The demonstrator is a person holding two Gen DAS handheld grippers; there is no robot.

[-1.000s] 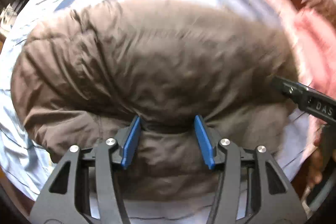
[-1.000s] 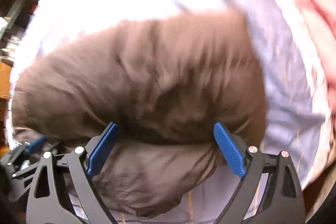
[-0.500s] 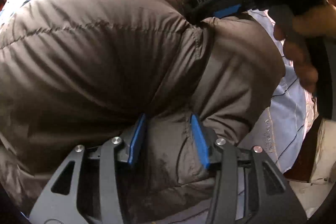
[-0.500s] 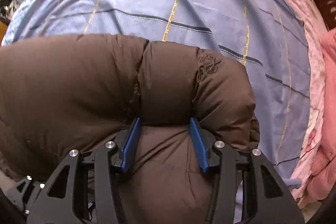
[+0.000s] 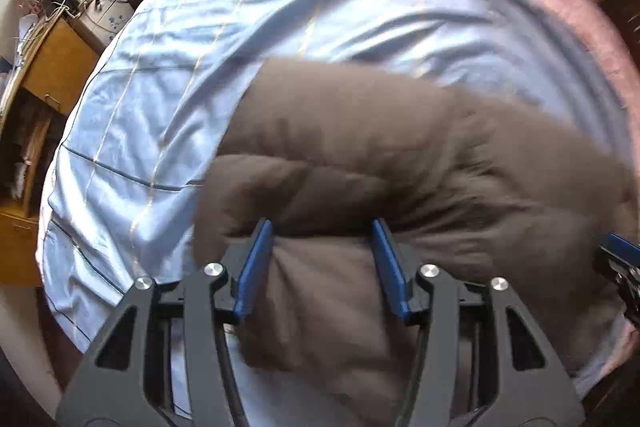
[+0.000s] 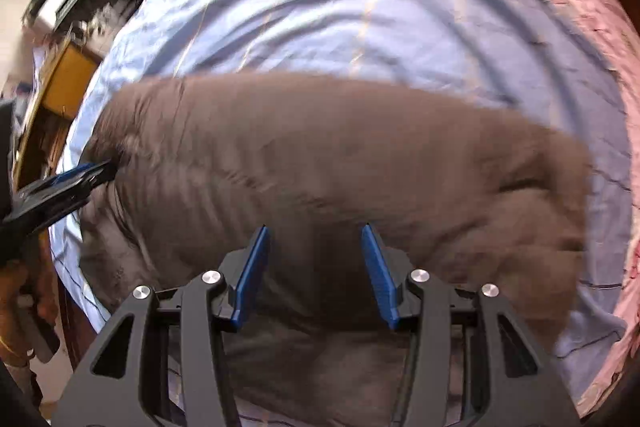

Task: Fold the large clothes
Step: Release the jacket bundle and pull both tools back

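A: Start at the left. What does the left gripper [image 5: 322, 233] have?

B: A puffy bunch at the left end of the brown down jacket [image 5: 400, 155]. Both blue pads press into the padding, which bulges above them and hangs below. Its jaws have just been opening a little within the last half second, yet the bunch sits pinched between them at a middling width.

A: And what is different from half a second back?

B: Then the jacket filled that view and the other tool crossed overhead. Now the blue striped bedsheet [image 5: 168, 99] shows wide on the left, with a wooden cabinet [image 5: 52, 67] beyond the bed edge. So the bundle looks to have been carried across the bed.

A: Moving right?

B: The jacket stretches as 1 long quilted roll between the 2 tools, lying over the sheet, its far edge blurred. In the right wrist view the left tool's tip shows at the far left, biting the jacket's end.

A: The right gripper [image 6: 316, 235]?

B: 1 second ago its jaws stood wide around the fabric; they have closed since and now clamp a thick fold at a medium width, padding pressed against both pads. Further right is the pink quilt [image 6: 592, 19] along the bed's edge.

A: Meaning for the fold?

B: I judge the jacket is already doubled and gripped at both ends, being shifted to where it will be laid. The bulk may spring open once let go, so pressing it flat looks needed.
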